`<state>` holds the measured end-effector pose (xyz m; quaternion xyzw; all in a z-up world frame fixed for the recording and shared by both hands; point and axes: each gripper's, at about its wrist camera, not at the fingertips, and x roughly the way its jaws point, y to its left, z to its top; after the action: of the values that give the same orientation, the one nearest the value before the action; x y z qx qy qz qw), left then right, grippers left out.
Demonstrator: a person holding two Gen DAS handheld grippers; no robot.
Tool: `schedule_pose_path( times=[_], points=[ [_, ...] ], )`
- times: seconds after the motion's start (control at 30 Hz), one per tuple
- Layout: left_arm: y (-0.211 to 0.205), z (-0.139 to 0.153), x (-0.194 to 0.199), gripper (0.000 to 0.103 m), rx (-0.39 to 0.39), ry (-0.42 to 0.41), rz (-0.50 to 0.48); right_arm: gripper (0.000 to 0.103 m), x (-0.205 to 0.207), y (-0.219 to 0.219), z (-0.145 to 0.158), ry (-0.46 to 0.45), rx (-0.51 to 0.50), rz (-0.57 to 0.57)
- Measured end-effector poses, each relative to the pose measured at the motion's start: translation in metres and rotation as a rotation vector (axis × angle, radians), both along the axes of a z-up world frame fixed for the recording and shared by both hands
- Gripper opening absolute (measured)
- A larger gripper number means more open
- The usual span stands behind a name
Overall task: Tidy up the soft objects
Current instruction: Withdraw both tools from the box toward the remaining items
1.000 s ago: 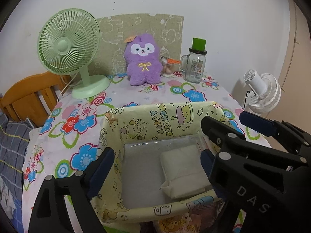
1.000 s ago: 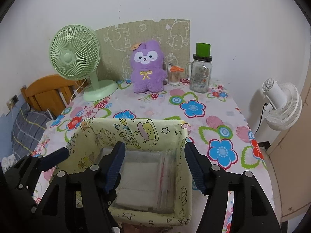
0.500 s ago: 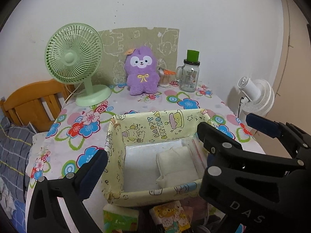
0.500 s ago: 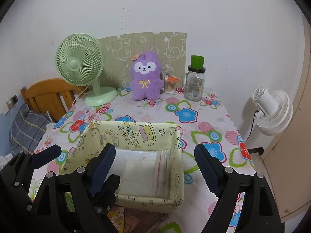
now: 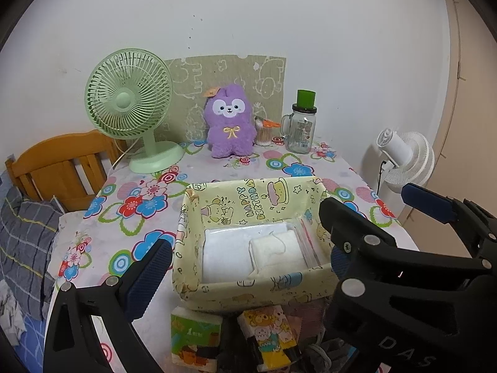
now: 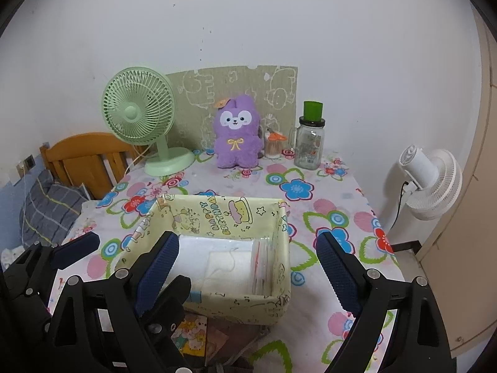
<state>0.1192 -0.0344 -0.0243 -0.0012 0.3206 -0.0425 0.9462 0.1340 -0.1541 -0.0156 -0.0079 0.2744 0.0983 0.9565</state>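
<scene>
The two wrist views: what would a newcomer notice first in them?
First the yellow cartoon-print box in the middle of the flowered tablecloth, with folded white cloth inside. Behind it, against the wall, sit a purple plush toy and a green desk fan.

Black tools point(image 5: 245, 264), blue pads point(image 6: 334, 265) (silver screws)

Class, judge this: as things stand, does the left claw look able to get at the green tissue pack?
Probably yes: the left claw is open and empty, and the green tissue pack lies uncovered just before the yellow box.
</scene>
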Motion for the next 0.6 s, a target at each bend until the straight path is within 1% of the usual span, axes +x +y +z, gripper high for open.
schedule_pose_path(
  times=[0.6],
  points=[
    [0.000, 0.004, -0.032, 0.103, 0.005, -0.033, 0.012, 0.092, -0.035, -0.005, 0.005, -0.031, 0.012, 0.001]
  ],
)
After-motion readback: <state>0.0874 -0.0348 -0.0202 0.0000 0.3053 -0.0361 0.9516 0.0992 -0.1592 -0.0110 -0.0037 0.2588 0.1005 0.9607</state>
